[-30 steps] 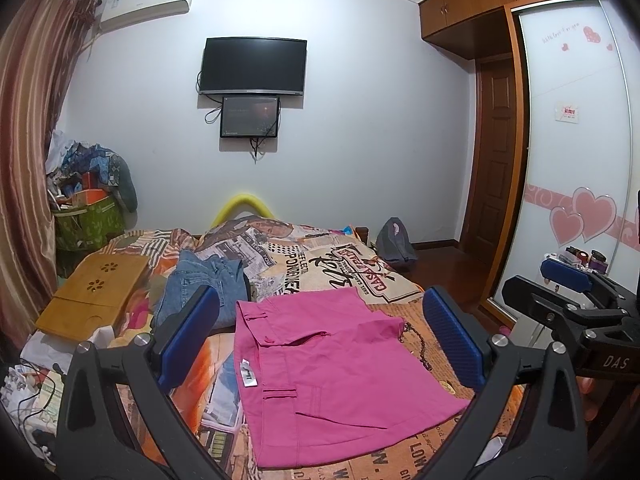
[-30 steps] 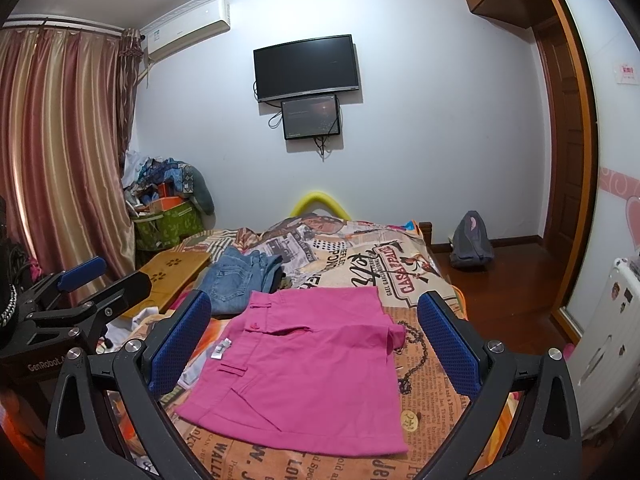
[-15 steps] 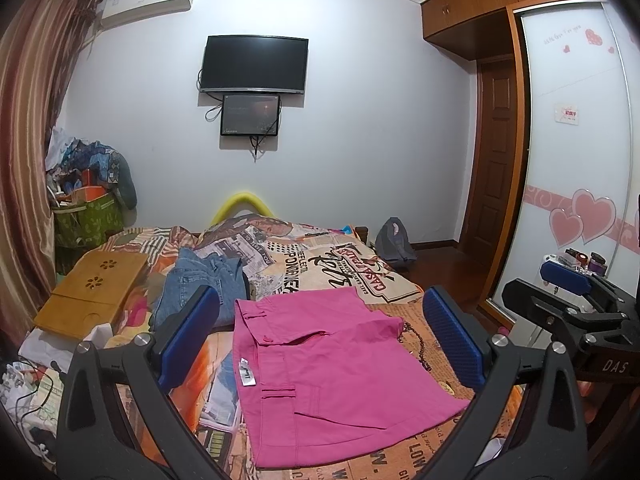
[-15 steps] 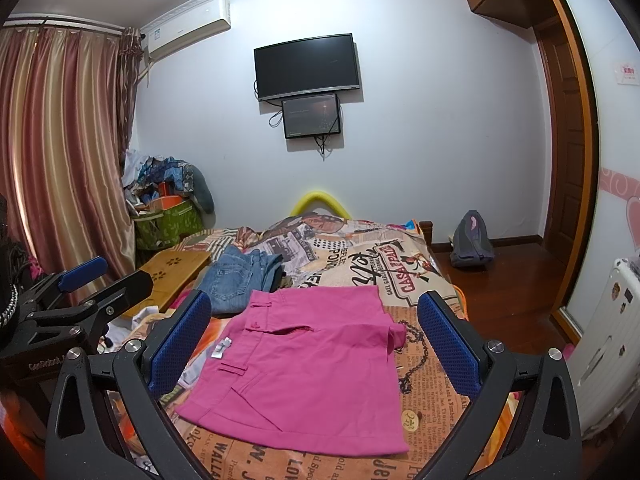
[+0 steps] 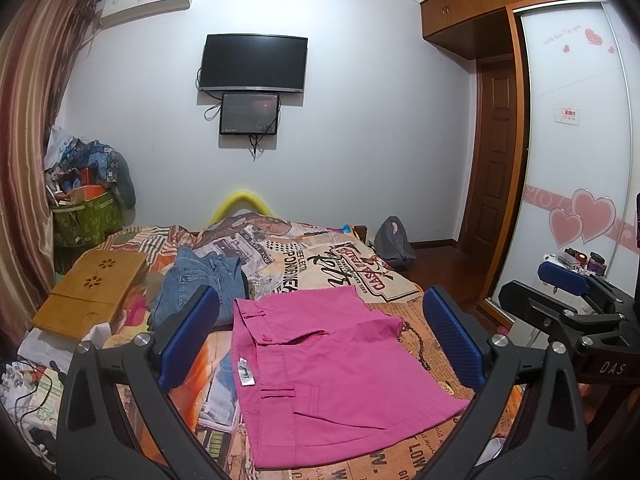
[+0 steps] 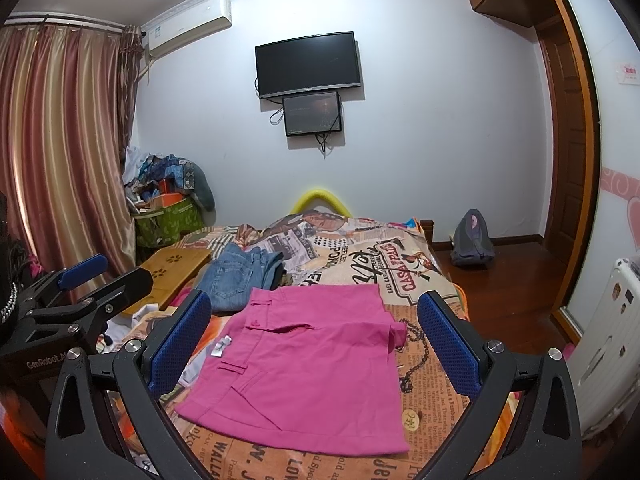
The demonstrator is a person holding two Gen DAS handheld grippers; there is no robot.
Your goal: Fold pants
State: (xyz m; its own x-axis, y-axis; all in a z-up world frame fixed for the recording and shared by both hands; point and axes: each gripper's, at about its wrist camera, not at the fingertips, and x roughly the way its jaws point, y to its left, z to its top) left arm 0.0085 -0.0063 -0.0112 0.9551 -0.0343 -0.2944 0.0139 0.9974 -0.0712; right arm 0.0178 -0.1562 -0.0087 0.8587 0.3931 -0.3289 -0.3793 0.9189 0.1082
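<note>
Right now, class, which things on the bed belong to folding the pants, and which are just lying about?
Job: flat folded pink cotton pants; open left claw; open right claw.
Lying about: crumpled blue denim jeans; flat bamboo lap tray.

Two pants (image 5: 328, 376), two tongs (image 5: 320, 340)

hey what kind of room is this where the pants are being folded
A bedroom in a home, most likely. The pink pants lie on a bed with a printed cover, a wardrobe with sliding doors stands alongside, and a TV hangs on the wall.
</note>
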